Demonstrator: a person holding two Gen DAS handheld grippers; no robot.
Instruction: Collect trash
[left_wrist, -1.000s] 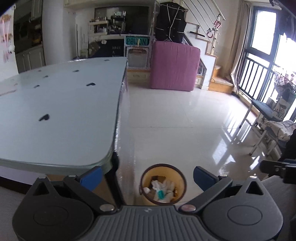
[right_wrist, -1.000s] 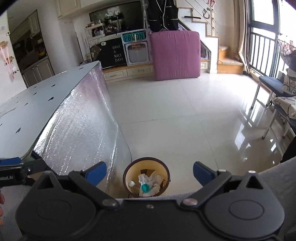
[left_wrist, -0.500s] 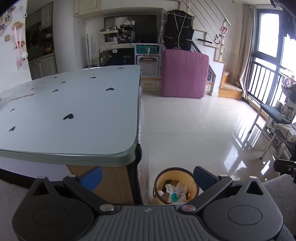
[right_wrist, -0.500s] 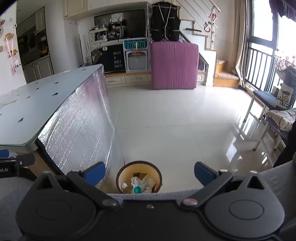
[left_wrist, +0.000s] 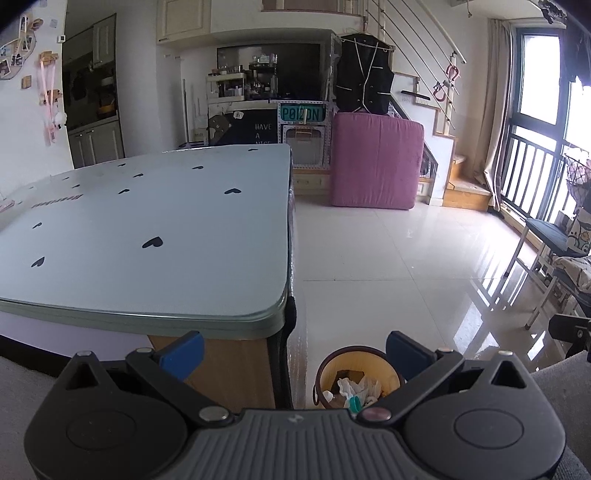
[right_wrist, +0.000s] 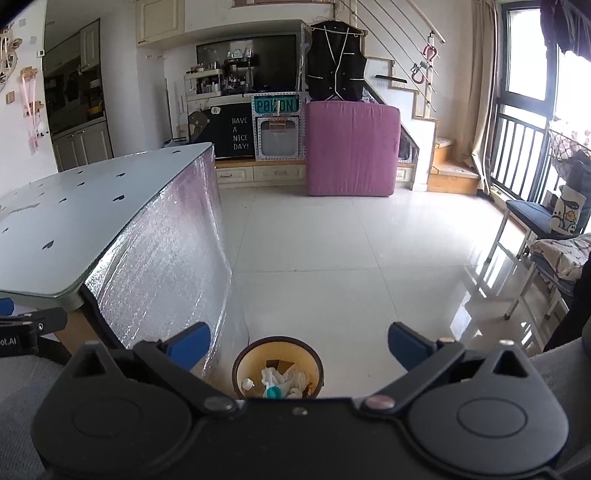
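1. Left gripper: blue-padded fingers are spread wide, nothing is held between them
2. Right gripper: jaws likewise wide apart and empty
3. Round yellow plastic waste bin with dark rim is seen on the glossy white tiled floor, just beside the table corner and below both grippers; likely parked there so table scraps can be dropped straight down
4. Collected trash is seen inside the bin: crumpled white tissues, a small white-capped bottle, a teal cap
5. Pale grey-green glass tabletop with black heart marks is shown bare in the area in view; no loose trash is visible on it
6. Silver bubble-foil wrap is seen along the table side, probably edge protection
7. Judgement: drop step appears finished; task is judged near complete unless trash lies out of view
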